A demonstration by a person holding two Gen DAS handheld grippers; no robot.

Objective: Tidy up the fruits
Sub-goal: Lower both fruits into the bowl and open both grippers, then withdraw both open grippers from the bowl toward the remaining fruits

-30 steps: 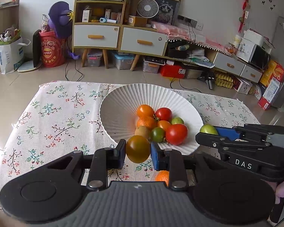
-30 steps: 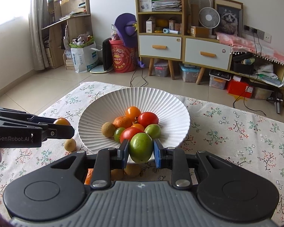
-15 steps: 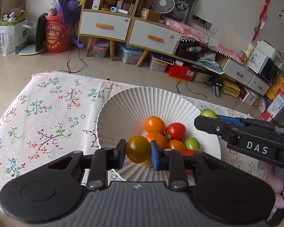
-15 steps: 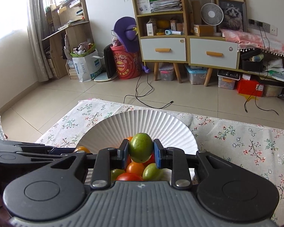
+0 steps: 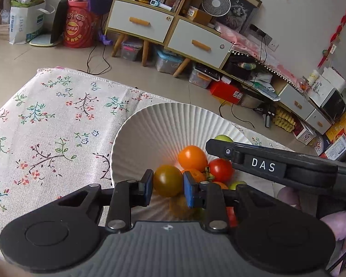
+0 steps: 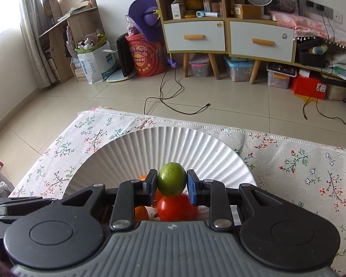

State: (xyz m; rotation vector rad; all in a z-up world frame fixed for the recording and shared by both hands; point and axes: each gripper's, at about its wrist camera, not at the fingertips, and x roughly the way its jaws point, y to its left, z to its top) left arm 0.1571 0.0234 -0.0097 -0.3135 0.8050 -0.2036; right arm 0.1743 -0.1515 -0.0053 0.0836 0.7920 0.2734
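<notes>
My left gripper [image 5: 168, 185] is shut on a brownish-yellow tomato [image 5: 167, 180], held over the near side of the white ribbed bowl [image 5: 147, 127]. In the bowl lie an orange tomato [image 5: 192, 158], a red tomato [image 5: 221, 169] and other fruits, partly hidden. My right gripper [image 6: 171, 185] is shut on a green lime [image 6: 171, 179] above the red tomato [image 6: 176, 206] in the same bowl [image 6: 173, 143]. In the left wrist view the right gripper [image 5: 215, 142] reaches in from the right, with the lime [image 5: 222, 137] peeking over its finger.
The bowl stands on a floral tablecloth [image 5: 46, 127], whose fringed far edge [image 6: 196, 125] drops to a tiled floor. Beyond stand drawers [image 6: 228, 37], boxes and a red tub [image 6: 147, 57]. A gloved hand [image 5: 339, 224] holds the right gripper's handle.
Both grippers have moved forward over the bowl with their fruits still held. The bowl now fills more of each view, and the loose fruits on the cloth have dropped out of sight.
</notes>
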